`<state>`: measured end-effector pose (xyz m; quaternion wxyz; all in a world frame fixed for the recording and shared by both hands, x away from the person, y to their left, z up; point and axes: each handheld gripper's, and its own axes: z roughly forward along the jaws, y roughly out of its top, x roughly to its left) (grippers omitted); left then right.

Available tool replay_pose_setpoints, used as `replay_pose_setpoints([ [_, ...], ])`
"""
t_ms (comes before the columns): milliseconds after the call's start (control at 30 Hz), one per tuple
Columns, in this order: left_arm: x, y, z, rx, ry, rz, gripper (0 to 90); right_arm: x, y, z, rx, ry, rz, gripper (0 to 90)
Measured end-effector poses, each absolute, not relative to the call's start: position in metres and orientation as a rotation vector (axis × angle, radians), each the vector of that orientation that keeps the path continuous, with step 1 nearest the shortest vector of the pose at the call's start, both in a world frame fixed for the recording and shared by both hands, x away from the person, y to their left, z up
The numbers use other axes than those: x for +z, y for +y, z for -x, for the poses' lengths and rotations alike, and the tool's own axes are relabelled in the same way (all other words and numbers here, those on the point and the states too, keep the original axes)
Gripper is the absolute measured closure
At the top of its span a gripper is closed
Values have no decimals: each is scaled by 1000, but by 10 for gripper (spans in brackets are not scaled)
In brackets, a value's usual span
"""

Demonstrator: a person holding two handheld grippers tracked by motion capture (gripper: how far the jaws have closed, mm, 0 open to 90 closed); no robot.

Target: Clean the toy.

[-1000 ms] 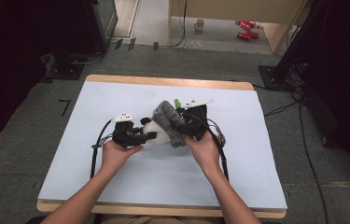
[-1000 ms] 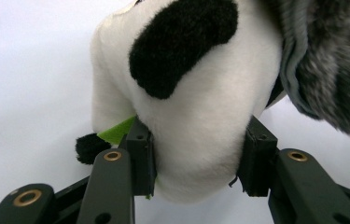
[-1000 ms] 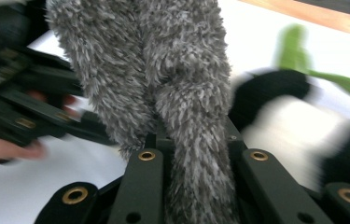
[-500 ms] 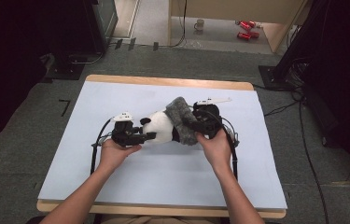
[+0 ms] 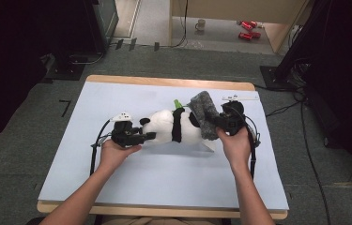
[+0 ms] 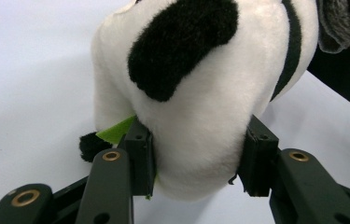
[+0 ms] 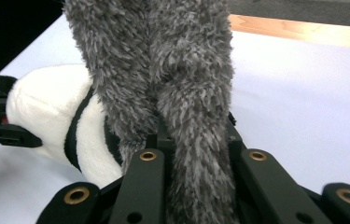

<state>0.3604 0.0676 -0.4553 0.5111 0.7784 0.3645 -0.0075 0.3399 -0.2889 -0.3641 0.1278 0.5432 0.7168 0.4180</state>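
1. Here the left gripper (image 6: 196, 154) clamped the head end of the black-and-white plush panda (image 5: 171, 126), lying mid-table (image 5: 117, 197).
2. The right gripper (image 7: 189, 140) pinched the shaggy grey fabric piece (image 5: 204, 112) at the panda's other end.

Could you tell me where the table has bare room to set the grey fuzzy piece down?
Free: the blue mat behind and left of the panda, and the wide strip between it and the near edge. Crowded: mid-mat, where both tongs grip the panda and the grey fuzzy piece.
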Motion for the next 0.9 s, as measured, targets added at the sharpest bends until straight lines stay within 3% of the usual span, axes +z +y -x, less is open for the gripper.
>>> replay_pose_setpoints([
  [367,-455,67,-356,-9,887,-1865,555,-338,-260,-330,1373,2136,-1487,782],
  [900,-449,55,-335,74,894,-1864,546,-351,-180,-336,1391,2342,-1389,773],
])
